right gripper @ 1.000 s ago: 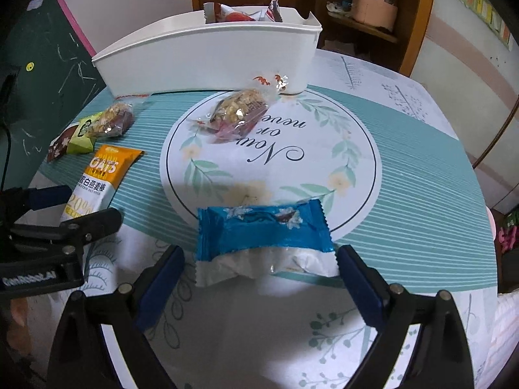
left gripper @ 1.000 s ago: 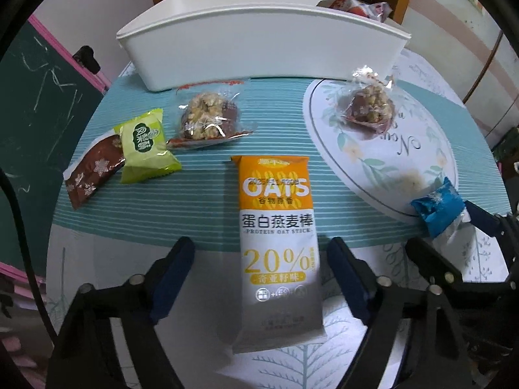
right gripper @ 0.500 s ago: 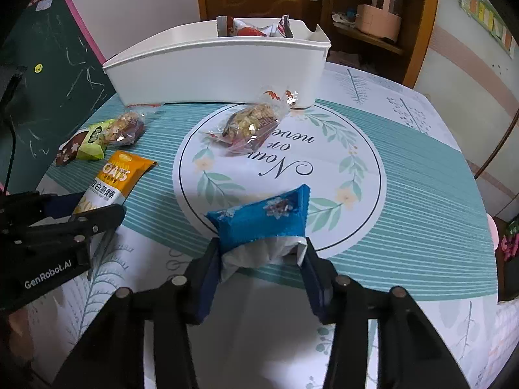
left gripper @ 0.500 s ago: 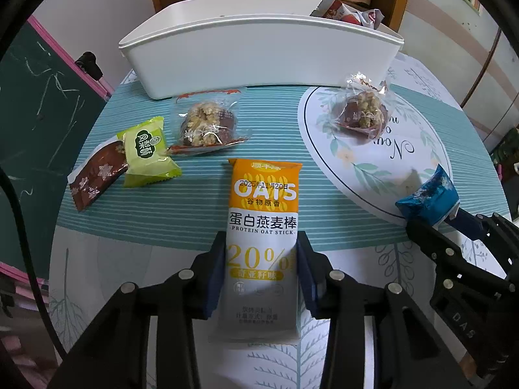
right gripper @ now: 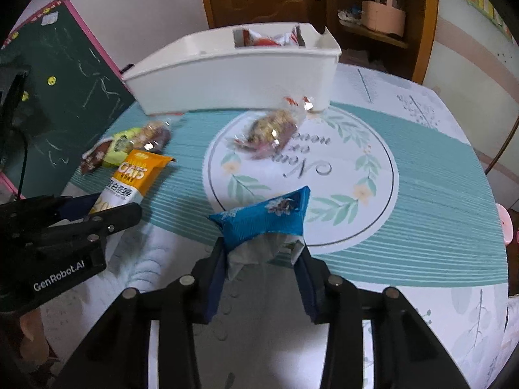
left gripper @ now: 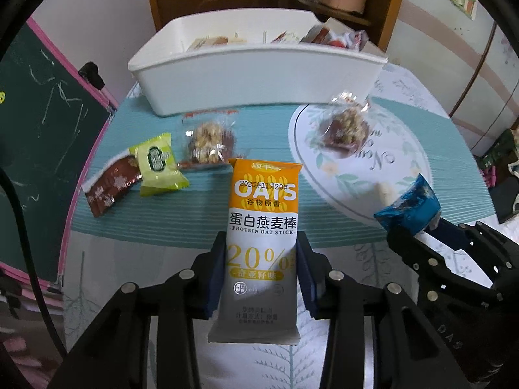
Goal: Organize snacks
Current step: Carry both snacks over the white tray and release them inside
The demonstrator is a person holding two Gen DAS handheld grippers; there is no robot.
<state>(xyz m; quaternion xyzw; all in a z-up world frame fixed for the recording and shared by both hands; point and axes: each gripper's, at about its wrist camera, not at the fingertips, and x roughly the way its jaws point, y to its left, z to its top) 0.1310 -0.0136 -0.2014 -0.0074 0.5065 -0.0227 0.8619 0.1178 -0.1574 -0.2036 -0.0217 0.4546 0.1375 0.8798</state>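
My left gripper is shut on the orange and white oat stick packet and holds it lifted above the table. My right gripper is shut on the blue snack packet, also lifted; that packet also shows in the left wrist view. The white bin stands at the far side of the table with several snacks in it. On the table lie two clear-wrapped nut clusters, a green packet and a brown packet.
A round table with a teal striped cloth. A green chalkboard with a pink frame stands at the left. A wooden door and shelf are behind the bin.
Both grippers closed on their packets, the left on the oat stick and the right on the blue packet, and lifted them off the table towards the bin.
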